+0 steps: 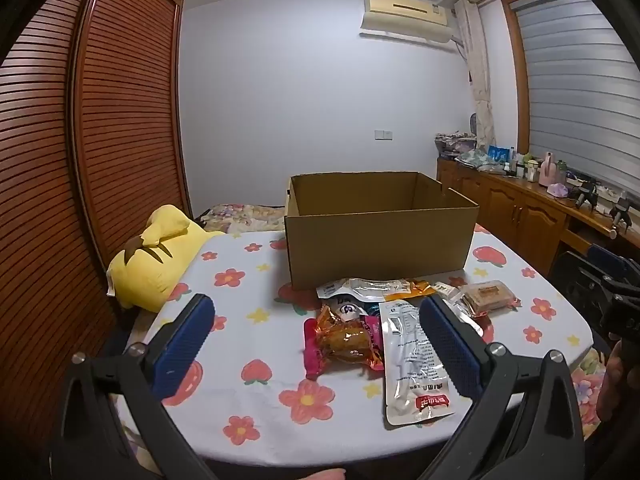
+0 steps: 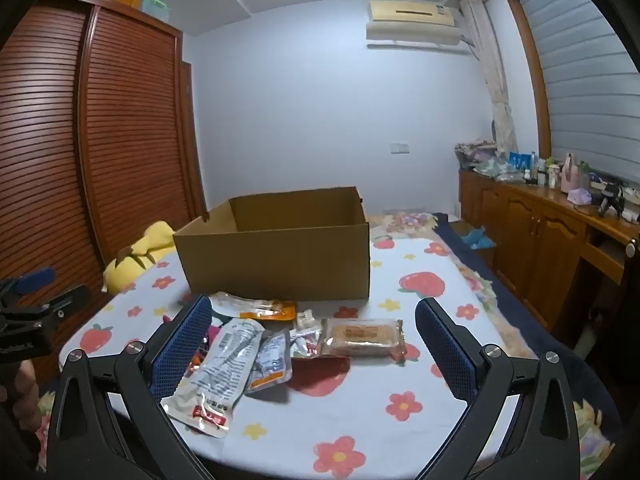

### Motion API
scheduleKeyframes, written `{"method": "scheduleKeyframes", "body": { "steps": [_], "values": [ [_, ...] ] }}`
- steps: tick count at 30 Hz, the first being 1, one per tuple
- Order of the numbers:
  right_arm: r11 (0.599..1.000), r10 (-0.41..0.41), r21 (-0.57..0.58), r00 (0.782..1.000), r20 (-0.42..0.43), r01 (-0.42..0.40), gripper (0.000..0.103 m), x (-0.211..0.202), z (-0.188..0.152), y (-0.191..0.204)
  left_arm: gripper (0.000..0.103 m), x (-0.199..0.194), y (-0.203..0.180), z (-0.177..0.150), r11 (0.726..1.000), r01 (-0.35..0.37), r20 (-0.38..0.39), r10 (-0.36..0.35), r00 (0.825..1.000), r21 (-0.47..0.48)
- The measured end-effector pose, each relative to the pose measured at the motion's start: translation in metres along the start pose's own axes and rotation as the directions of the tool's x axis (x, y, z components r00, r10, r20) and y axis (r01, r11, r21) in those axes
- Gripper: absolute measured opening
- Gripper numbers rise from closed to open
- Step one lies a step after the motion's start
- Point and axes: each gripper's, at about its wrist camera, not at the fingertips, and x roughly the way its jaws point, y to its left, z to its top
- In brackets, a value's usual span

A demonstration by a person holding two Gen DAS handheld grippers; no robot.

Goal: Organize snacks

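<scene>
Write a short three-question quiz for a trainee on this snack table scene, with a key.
1. True or false: the left hand-held gripper is shut on a snack.
2. Where do the snack packets lie relative to the cardboard box? A) inside it B) on the table in front of it C) behind it
3. Fill in: the yellow soft toy lies at the table's ____ edge, by the wooden wardrobe.

Key: 1. False; both it and the right hand-held gripper are open and hold nothing. 2. B; the wrapped cake and long silver packet lie there. 3. left.
</scene>
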Motion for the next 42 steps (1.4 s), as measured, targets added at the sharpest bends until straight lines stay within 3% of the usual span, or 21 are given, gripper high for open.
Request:
{"method": "scheduleKeyframes", "body": {
  "steps": [42],
  "values": [
    [1.0,-0.002,-0.008,1.0,-0.006,0.001,0.103,-0.0057,-0.0049,0.0023,0.103,-0.0018,-0.0067,-0.0077,1.0,0.011,-0.016,-0.01,1.0,0.023]
  ]
}}
